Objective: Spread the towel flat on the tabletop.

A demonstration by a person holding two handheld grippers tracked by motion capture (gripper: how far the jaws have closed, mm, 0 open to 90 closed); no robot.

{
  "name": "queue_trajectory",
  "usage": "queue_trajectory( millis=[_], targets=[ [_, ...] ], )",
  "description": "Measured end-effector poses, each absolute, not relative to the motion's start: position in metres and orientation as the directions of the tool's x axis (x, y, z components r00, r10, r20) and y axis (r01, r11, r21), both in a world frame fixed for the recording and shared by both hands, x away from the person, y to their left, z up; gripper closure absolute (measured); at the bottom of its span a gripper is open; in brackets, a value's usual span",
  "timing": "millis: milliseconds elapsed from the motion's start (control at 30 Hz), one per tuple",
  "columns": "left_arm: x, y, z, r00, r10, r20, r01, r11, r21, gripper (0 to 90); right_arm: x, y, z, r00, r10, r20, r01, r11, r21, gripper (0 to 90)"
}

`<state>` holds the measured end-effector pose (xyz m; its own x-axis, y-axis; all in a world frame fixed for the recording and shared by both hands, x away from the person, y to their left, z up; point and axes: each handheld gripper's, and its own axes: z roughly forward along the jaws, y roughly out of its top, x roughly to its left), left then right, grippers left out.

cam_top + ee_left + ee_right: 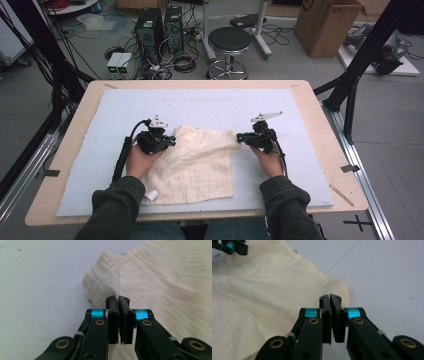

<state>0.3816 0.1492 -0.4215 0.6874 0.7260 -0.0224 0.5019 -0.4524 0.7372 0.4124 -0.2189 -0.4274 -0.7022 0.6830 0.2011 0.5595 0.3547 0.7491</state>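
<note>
Nearest, sleeves and hands at the table's [60, 165] near edge. Just beyond, cloth [195, 165] flat on the blue mat [100, 165], cream, soft and limp, light, likely to sag and crease; best taken at corners. Left gripper [170, 141] clamped on the far-left corner, a peak of fabric [115, 280] pinched between closed jaws. Right gripper [240, 136] closed on the far-right corner [342, 290]. Farther off, on the floor, a cardboard box [325, 25], contents not visible.
</note>
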Motion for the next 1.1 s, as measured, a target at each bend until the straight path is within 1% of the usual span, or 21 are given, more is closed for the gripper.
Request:
queue_trajectory(
  millis=[33,133,167,200,233,267,333,433,500,600,700,800,900,1000,1100],
  targets=[
    [0.379,0.147,-0.421,0.699,0.715,-0.021,0.499,-0.467,0.731,86.4,0.412,-0.219,-0.428,-0.703,0.683,0.198,0.56,0.36,0.746,87.7],
    [0.371,0.137,-0.423,0.764,0.643,-0.061,0.48,-0.502,0.719,84.9,0.41,-0.219,-0.428,-0.704,0.685,0.189,0.557,0.367,0.745,87.7],
    [0.37,0.134,-0.424,0.79,0.606,-0.088,0.473,-0.513,0.716,82.2,0.41,-0.219,-0.429,-0.704,0.684,0.189,0.556,0.366,0.746,87.7],
    [0.369,0.131,-0.426,0.814,0.568,-0.119,0.475,-0.533,0.7,77.6,0.41,-0.219,-0.429,-0.705,0.681,0.195,0.56,0.367,0.742,87.6],
    [0.369,0.128,-0.427,0.823,0.555,-0.119,0.474,-0.557,0.682,73.0,0.409,-0.22,-0.43,-0.702,0.684,0.197,0.565,0.368,0.738,87.5],
    [0.368,0.127,-0.428,0.829,0.546,-0.121,0.472,-0.568,0.674,70.3,0.41,-0.22,-0.431,-0.703,0.684,0.196,0.564,0.369,0.738,87.4],
    [0.369,0.127,-0.428,0.828,0.544,-0.137,0.478,-0.557,0.679,67.0,0.409,-0.22,-0.432,-0.702,0.683,0.2,0.567,0.368,0.737,87.2],
    [0.371,0.133,-0.425,0.822,0.546,-0.165,0.487,-0.521,0.701,67.0,0.409,-0.22,-0.434,-0.702,0.684,0.2,0.572,0.374,0.73,86.9],
    [0.372,0.137,-0.421,0.807,0.568,-0.162,0.487,-0.486,0.725,67.7,0.409,-0.22,-0.435,-0.699,0.686,0.202,0.575,0.372,0.728,86.8],
    [0.375,0.141,-0.417,0.779,0.612,-0.139,0.486,-0.449,0.75,67.0,0.41,-0.22,-0.436,-0.7,0.682,0.21,0.581,0.373,0.723,86.7],
    [0.379,0.137,-0.418,0.739,0.666,-0.1,0.5,-0.443,0.744,61.9,0.411,-0.218,-0.438,-0.703,0.681,0.207,0.581,0.381,0.719,86.5],
    [0.385,0.135,-0.424,0.701,0.71,-0.072,0.524,-0.444,0.727,62.3,0.412,-0.218,-0.439,-0.705,0.678,0.208,0.583,0.386,0.715,85.3],
    [0.39,0.135,-0.431,0.656,0.753,-0.049,0.56,-0.442,0.701,65.9,0.412,-0.217,-0.442,-0.704,0.678,0.213,0.591,0.392,0.705,84.2],
    [0.393,0.137,-0.432,0.636,0.77,-0.046,0.57,-0.428,0.701,72.9,0.412,-0.216,-0.443,-0.707,0.676,0.207,0.586,0.397,0.706,84.2],
    [0.393,0.137,-0.432,0.636,0.772,-0.021,0.561,-0.443,0.7,81.6,0.413,-0.216,-0.443,-0.709,0.674,0.209,0.585,0.395,0.709,84.7]
  ],
)
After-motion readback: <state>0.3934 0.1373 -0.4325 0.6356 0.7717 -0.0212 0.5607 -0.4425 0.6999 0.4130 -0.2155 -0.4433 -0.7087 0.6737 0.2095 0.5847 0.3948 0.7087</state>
